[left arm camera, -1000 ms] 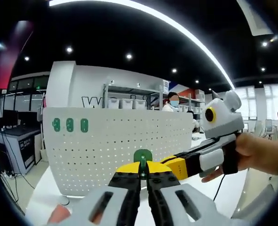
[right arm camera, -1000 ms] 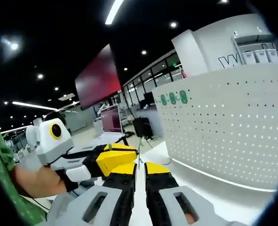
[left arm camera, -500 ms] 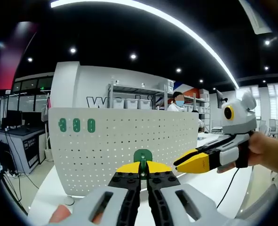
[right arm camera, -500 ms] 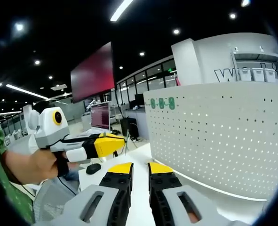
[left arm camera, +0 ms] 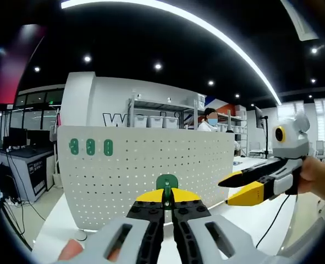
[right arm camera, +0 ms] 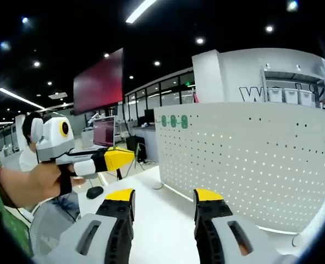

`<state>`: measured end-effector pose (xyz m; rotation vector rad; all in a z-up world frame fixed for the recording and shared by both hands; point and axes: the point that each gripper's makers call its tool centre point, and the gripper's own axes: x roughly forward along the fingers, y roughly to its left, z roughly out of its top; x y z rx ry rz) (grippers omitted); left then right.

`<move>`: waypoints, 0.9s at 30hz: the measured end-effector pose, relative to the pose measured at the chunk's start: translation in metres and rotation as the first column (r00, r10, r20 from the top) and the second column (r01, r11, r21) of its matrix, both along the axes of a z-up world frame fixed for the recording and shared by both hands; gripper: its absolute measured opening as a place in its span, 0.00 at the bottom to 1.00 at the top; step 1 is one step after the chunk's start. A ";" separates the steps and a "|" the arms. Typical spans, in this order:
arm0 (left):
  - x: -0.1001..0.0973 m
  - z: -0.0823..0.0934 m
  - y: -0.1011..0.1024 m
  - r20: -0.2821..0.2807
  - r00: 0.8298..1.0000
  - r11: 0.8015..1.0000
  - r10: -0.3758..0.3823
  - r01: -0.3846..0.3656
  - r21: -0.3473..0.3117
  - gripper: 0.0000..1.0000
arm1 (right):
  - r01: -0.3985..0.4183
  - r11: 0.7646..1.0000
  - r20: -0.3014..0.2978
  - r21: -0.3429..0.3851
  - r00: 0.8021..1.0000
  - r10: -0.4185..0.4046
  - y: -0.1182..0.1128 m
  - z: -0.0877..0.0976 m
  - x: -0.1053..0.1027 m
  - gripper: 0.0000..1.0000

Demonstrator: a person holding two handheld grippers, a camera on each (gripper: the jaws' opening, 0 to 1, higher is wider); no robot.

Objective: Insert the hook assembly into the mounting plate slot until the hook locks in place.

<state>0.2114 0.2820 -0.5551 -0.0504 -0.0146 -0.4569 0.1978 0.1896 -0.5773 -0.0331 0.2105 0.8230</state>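
The left gripper (left arm camera: 167,202), with yellow-tipped black jaws, is clamped on the small green plastic hook assembly (left arm camera: 166,183), whose rounded top stands above the jaw tips in the left gripper view. Directly behind it stands the upright white perforated mounting plate (left arm camera: 146,170), resting on the white table (left arm camera: 244,217). Three green hooks (left arm camera: 90,147) sit in a row near the plate's upper left corner. The right gripper (right arm camera: 165,199) has its jaws spread wide apart with nothing between them; in the left gripper view it is held beside the plate's right end. White storage bins (left arm camera: 151,121) line a metal shelf behind the plate; their contents cannot be made out.
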 end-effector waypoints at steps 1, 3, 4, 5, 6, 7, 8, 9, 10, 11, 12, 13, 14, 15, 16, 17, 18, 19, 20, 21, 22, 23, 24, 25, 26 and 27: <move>0.000 0.000 0.000 0.000 1.000 1.000 0.000 0.000 -0.001 0.03 | 0.004 1.000 0.002 -0.004 1.000 -0.004 -0.001 0.000 0.000 0.50; 0.001 0.000 0.000 -0.002 1.000 1.000 0.001 -0.001 -0.002 0.03 | 0.014 1.000 0.007 -0.021 1.000 -0.014 -0.004 0.000 0.000 0.55; 0.001 0.000 0.001 -0.003 1.000 1.000 0.002 -0.002 -0.003 0.03 | 0.022 0.999 0.012 -0.026 1.000 -0.022 -0.006 0.001 0.000 0.57; 0.002 0.000 0.001 -0.003 1.000 1.000 0.004 -0.004 -0.003 0.03 | 0.035 0.999 0.023 -0.035 0.999 -0.034 -0.008 0.003 0.001 0.61; 0.002 0.000 0.002 -0.002 1.000 1.000 0.007 -0.007 -0.005 0.03 | 0.041 0.998 0.030 -0.039 0.999 -0.040 -0.009 0.004 0.001 0.64; 0.003 0.001 0.003 -0.002 1.000 1.000 0.009 -0.009 -0.007 0.03 | 0.047 0.998 0.037 -0.045 0.998 -0.045 -0.010 0.005 0.002 0.67; 0.003 0.002 0.004 0.000 1.000 1.000 0.012 -0.012 -0.011 0.03 | 0.049 0.997 0.042 -0.056 0.998 -0.046 -0.010 0.005 0.001 0.69; 0.003 0.002 0.004 0.001 1.000 1.000 0.013 -0.013 -0.013 0.03 | 0.052 0.997 0.045 -0.063 0.998 -0.049 -0.011 0.006 0.001 0.70; 0.003 0.003 0.005 0.002 1.000 1.000 0.016 -0.016 -0.015 0.03 | 0.058 0.996 0.054 -0.071 0.997 -0.054 -0.012 0.007 0.002 0.72; 0.003 0.004 0.006 0.005 1.000 1.000 0.018 -0.018 -0.017 0.03 | 0.061 0.995 0.059 -0.074 0.997 -0.057 -0.012 0.008 0.002 0.74; 0.004 0.005 0.007 0.008 1.000 1.000 0.022 -0.022 -0.019 0.03 | 0.062 0.995 0.068 -0.081 0.996 -0.056 -0.012 0.009 0.002 0.75; 0.005 0.007 0.008 0.011 1.000 0.999 0.025 -0.025 -0.022 0.03 | 0.062 0.994 0.072 -0.084 0.996 -0.056 -0.012 0.010 0.001 0.75; 0.005 0.008 0.009 0.014 0.999 0.999 0.029 -0.029 -0.025 0.03 | 0.061 0.994 0.079 -0.088 0.995 -0.054 -0.012 0.012 0.001 0.76; 0.006 0.010 0.010 0.017 0.999 0.999 0.033 -0.033 -0.028 0.03 | 0.059 0.994 0.082 -0.090 0.995 -0.052 -0.011 0.013 0.001 0.76; 0.008 0.012 0.012 0.022 0.999 0.999 0.038 -0.037 -0.033 0.03 | 0.060 0.994 0.091 -0.088 0.994 -0.052 -0.012 0.016 0.001 0.77; 0.009 0.014 0.013 0.026 0.999 0.998 0.042 -0.042 -0.036 0.03 | 0.061 0.994 0.095 -0.087 0.994 -0.052 -0.012 0.017 0.001 0.79; 0.010 0.015 0.014 0.030 0.998 0.998 0.047 -0.046 -0.040 0.03 | 0.057 0.994 0.098 -0.092 0.994 -0.048 -0.012 0.019 0.000 0.79; 0.012 0.018 0.014 0.035 0.998 0.998 0.051 -0.050 -0.046 0.03 | 0.056 0.994 0.098 -0.093 0.994 -0.047 -0.012 0.019 0.000 0.79; 0.014 0.020 0.015 0.040 0.998 0.997 0.055 -0.053 -0.049 0.03 | 0.055 0.994 0.103 -0.097 0.994 -0.045 -0.013 0.021 0.000 0.79; 0.016 0.023 0.016 0.049 0.997 0.997 0.062 -0.060 -0.053 0.03 | 0.055 0.994 0.107 -0.098 0.993 -0.044 -0.015 0.023 0.000 0.80; 0.018 0.025 0.017 0.053 0.996 0.996 0.067 -0.064 -0.057 0.03 | 0.053 0.993 0.110 -0.102 0.993 -0.042 -0.016 0.025 0.000 0.80; 0.021 0.029 0.019 0.063 0.995 0.995 0.078 -0.073 -0.066 0.03 | 0.053 0.993 0.113 -0.103 0.993 -0.041 -0.018 0.026 0.000 0.80; 0.023 0.032 0.020 0.071 0.994 0.994 0.083 -0.078 -0.070 0.03 | 0.052 0.993 0.119 -0.104 0.992 -0.040 -0.019 0.029 -0.001 0.81; 0.027 0.037 0.021 0.083 0.992 0.993 0.093 -0.087 -0.077 0.03 | 0.051 0.993 0.122 -0.105 0.992 -0.038 -0.021 0.030 -0.001 0.81; 0.029 0.040 0.022 0.092 0.991 0.992 0.099 -0.092 -0.082 0.03 | 0.050 0.993 0.126 -0.106 0.991 -0.037 -0.023 0.033 -0.001 0.81; 0.033 0.044 0.024 0.104 0.988 0.991 0.111 -0.102 -0.090 0.03 | 0.049 0.993 0.129 -0.105 0.991 -0.036 -0.024 0.034 -0.001 0.81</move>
